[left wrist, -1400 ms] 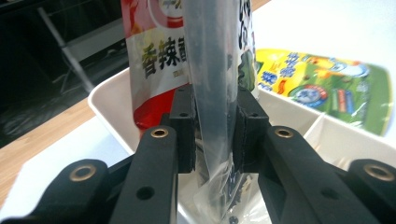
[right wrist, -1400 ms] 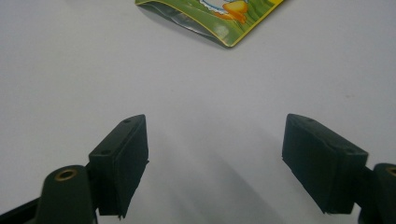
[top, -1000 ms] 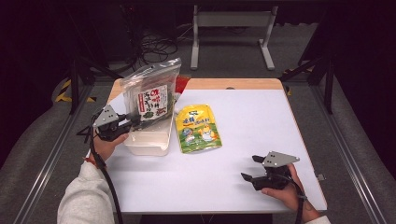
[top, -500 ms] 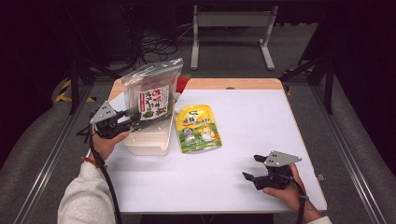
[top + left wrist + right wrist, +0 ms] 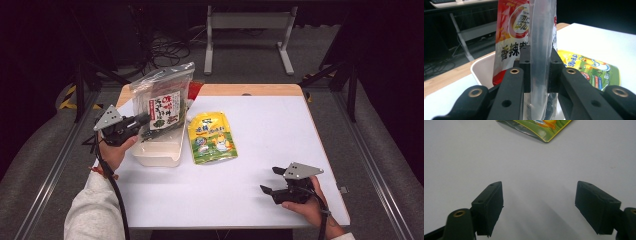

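Left tongs [image 5: 141, 121] just closing, pinching clear seaweed bag [image 5: 165, 102] upright over white bin [image 5: 159, 152] near desk's [image 5: 280, 130] far-left corner; right tongs [image 5: 270, 181] spread, idle. Next, probably: lowering bag in beside red pouch [image 5: 510, 37].

I see a glossy clear plastic bag [image 5: 165, 102] with a printed label, crinkled and shiny. Behind it in my left gripper view stands a glossy red foil pouch [image 5: 510, 37]. The tub [image 5: 159, 152] looks like smooth, milky plastic. At the middle lies a yellow pouch [image 5: 212, 137], slick and shiny. The tabletop [image 5: 280, 130] is matt white, with a bare wood strip along its far edge. My jaws are matt black plastic with brass-looking rivets.
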Demonstrator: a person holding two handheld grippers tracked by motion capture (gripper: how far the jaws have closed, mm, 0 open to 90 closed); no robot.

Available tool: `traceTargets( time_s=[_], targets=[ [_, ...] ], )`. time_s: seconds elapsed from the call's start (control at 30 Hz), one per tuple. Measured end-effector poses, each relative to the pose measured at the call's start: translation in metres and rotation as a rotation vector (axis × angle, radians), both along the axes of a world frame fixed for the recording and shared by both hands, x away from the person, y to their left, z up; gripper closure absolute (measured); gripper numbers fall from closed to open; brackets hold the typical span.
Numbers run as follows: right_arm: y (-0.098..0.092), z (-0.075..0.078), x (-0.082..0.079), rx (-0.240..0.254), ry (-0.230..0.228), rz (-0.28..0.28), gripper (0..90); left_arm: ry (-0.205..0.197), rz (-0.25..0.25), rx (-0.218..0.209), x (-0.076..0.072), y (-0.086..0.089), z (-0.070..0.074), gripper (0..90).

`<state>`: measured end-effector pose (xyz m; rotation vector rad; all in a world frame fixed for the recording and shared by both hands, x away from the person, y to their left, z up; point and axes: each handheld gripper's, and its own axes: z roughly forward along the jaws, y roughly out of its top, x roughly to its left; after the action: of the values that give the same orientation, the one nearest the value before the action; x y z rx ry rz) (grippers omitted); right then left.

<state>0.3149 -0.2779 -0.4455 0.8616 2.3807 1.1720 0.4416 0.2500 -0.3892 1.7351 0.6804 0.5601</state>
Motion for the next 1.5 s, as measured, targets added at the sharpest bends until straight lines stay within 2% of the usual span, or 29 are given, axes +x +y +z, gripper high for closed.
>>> traceTargets(
  time_s=[0.07,0.13,0.2,0.37,0.4,0.43,0.57,0.6,0.7,0.73,1.0,1.17,1.23,1.33,1.5],
  targets=[
    [0.001,0.0,0.0,-0.001,-0.001,0.003,22.5,-0.009,0.0,-0.002,0.0,0.0,-0.002,80.3],
    [0.002,0.0,0.0,-0.006,-0.001,0.008,22.5,-0.011,-0.012,-0.031,0.0,0.001,-0.006,80.3],
    [0.002,-0.001,0.0,-0.007,-0.001,0.007,22.5,-0.017,-0.018,-0.036,0.0,0.004,-0.008,80.4],
    [0.003,-0.001,0.002,-0.007,0.001,0.01,22.5,-0.007,-0.02,-0.12,0.004,0.011,-0.019,80.4],
    [0.004,-0.001,0.002,-0.009,0.001,0.013,22.5,-0.007,-0.02,-0.12,0.004,0.011,-0.019,80.4],
    [0.004,0.0,0.002,-0.008,-0.001,0.014,22.5,-0.009,-0.021,-0.093,0.003,0.009,-0.016,80.3],
    [0.005,0.0,0.002,-0.003,-0.004,0.015,22.5,-0.008,-0.009,-0.096,0.001,0.008,-0.015,79.4],
    [0.005,0.001,0.003,-0.002,-0.005,0.014,22.5,-0.011,-0.017,-0.092,0.001,0.008,-0.014,79.1],
    [0.006,0.002,0.003,0.004,-0.009,0.017,22.5,-0.005,0.005,-0.073,-0.002,0.007,-0.009,77.1],
    [0.007,0.003,0.003,0.005,-0.013,0.017,22.5,-0.012,0.018,-0.062,-0.004,0.006,-0.006,74.6],
    [0.008,0.004,0.006,0.011,-0.018,-0.009,25.6,-0.027,0.066,-0.055,-0.013,0.006,0.001,60.2],
    [0.011,0.007,0.014,0.032,-0.019,-0.03,33.4,-0.047,0.106,-0.04,-0.027,0.01,0.009,50.0],
    [0.013,0.009,0.017,0.046,-0.022,-0.028,39.6,-0.044,0.128,-0.022,-0.034,0.011,0.011,45.8],
    [0.018,0.013,0.025,0.069,-0.013,-0.017,46.4,-0.056,0.152,0.015,-0.049,0.011,0.011,39.5],
    [0.03,0.014,0.041,0.106,0.003,-0.023,49.1,-0.058,0.159,0.05,-0.078,0.012,0.012,34.3]
  ],
)
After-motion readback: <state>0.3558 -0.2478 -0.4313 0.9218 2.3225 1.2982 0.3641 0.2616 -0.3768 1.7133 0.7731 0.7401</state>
